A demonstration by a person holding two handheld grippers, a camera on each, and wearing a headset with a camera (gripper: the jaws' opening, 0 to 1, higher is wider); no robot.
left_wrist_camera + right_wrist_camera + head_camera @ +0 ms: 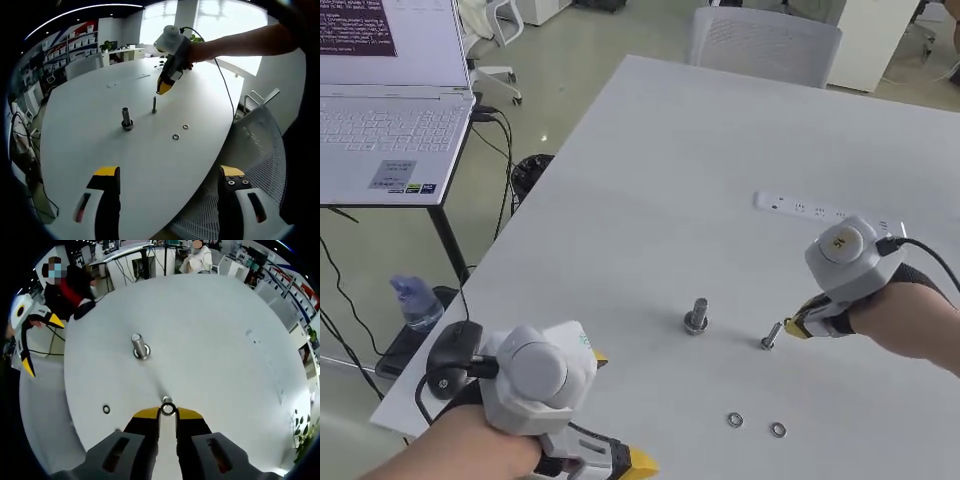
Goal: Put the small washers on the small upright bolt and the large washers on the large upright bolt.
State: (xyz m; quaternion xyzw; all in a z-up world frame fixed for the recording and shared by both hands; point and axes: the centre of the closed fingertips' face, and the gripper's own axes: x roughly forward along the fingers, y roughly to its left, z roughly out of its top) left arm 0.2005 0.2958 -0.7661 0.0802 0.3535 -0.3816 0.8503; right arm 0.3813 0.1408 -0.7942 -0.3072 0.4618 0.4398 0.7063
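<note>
Pinched nearly shut on small washer (168, 409), right claw (168, 412) poised at top of small bolt (770, 335), likely to drop it on; left claw (169, 172) wide open, empty, parked low, clear of work; loose washers (734, 419) waiting near large bolt (696, 316).

Held washer (168, 410) near small bolt (771, 334); loose washers (735, 419) flat.

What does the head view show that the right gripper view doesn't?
The head view adds the laptop and a blue bottle on the floor. The right gripper view adds a washer held between the jaws, and people at far desks. Both share the large bolt, small bolt, left gripper and table.
</note>
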